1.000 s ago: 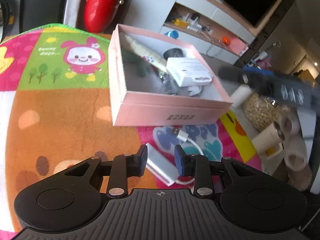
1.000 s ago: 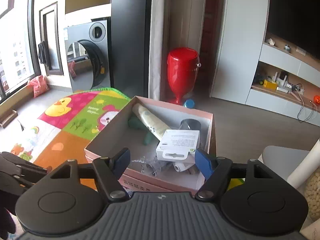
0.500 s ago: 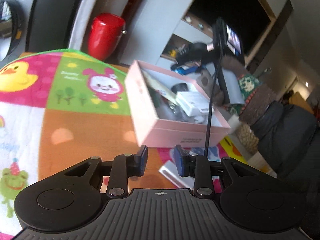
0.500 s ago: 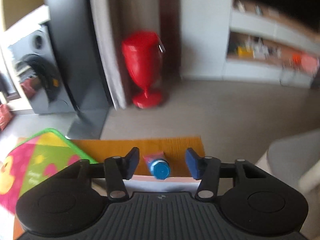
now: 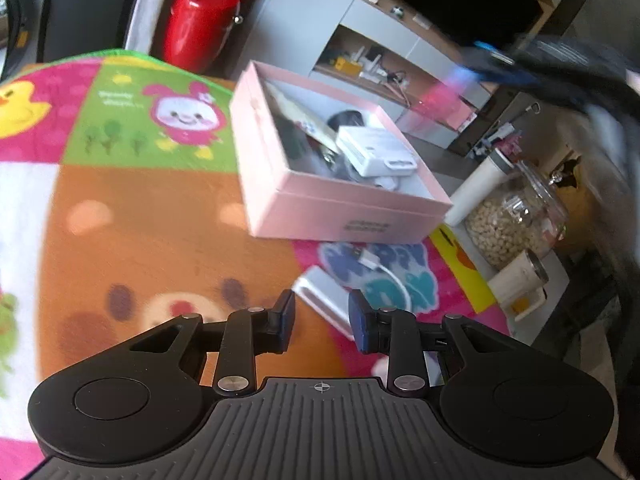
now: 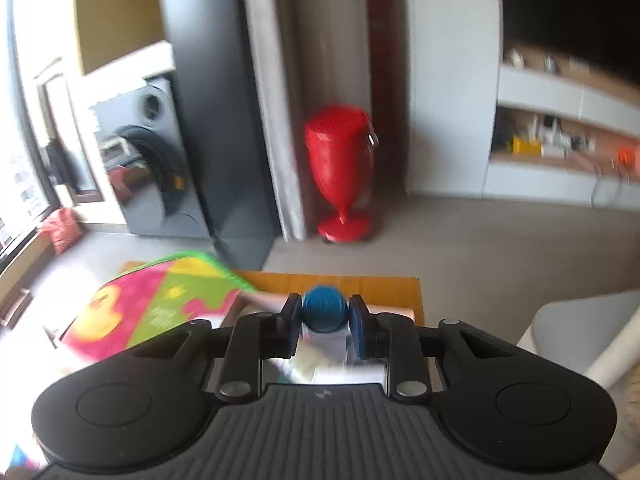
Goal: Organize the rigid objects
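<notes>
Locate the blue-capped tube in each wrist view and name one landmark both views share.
Left wrist: blurred pink-and-blue tube at upper right, above the pink box.
Right wrist: bottom centre, blue cap clamped between the right gripper's fingers.
Shared landmark: red bin.

Left wrist view: low over the mat [image 5: 132, 220], angled down, box [image 5: 336, 208] near. Right wrist view: higher, facing across the floor toward the bin [image 6: 340, 176]. Shared: mat, bin, wall shelves [image 6: 560, 140].

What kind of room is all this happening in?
Most likely a home living area: a cartoon play mat covers the table, a washing machine stands by the window, and white wall shelving holds small household clutter.
</notes>
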A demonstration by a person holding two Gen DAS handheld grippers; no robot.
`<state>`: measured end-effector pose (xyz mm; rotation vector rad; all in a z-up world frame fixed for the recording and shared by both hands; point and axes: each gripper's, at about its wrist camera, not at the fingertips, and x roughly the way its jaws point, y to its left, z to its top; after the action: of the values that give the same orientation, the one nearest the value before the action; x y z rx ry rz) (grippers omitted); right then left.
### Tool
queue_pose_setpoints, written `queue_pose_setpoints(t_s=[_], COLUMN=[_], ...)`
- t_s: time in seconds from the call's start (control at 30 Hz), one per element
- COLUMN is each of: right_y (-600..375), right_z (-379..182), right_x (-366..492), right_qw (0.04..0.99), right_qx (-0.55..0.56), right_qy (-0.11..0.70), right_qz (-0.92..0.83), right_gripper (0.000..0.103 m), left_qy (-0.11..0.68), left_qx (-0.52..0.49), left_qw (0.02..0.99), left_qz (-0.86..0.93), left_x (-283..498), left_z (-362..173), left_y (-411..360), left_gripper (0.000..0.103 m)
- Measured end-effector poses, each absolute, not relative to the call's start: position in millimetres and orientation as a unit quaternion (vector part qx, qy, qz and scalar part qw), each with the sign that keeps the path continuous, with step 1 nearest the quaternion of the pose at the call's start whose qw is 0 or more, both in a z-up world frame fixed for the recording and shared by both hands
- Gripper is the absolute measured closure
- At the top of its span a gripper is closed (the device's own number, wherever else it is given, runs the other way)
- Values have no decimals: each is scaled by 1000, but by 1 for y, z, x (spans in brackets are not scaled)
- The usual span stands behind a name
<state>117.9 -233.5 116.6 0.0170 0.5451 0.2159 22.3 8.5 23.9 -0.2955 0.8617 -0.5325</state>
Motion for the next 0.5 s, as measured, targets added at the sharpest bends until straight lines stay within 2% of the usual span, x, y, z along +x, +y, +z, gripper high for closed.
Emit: queue_pose_setpoints(t_s=[0.1, 0.2, 0.33, 0.37, 0.5], right_y=[-244, -252, -256, -256, -247], right_z=[100, 67, 20, 16, 13], right_x=[38, -12, -42, -50, -57], right_qw=[967, 968, 957, 962, 964], right_qx=[-11, -5, 19, 18, -5], right_qy=[231, 234, 277, 261, 244], right_qz=[103, 91, 84, 84, 103], right_gripper=[79, 79, 78, 78, 78], left_qy=[423, 425, 423, 422, 424], left_qx=[-143, -121, -80, -69, -30], left_qw=[863, 873, 884, 886, 888], left_qz=[-236, -207, -182, -178, -175], left_x=[26, 29, 34, 35, 34], left_z=[16, 11, 11, 11, 9], left_y=[-12, -32, -52, -56, -66], left_gripper=[71, 71, 66, 64, 68])
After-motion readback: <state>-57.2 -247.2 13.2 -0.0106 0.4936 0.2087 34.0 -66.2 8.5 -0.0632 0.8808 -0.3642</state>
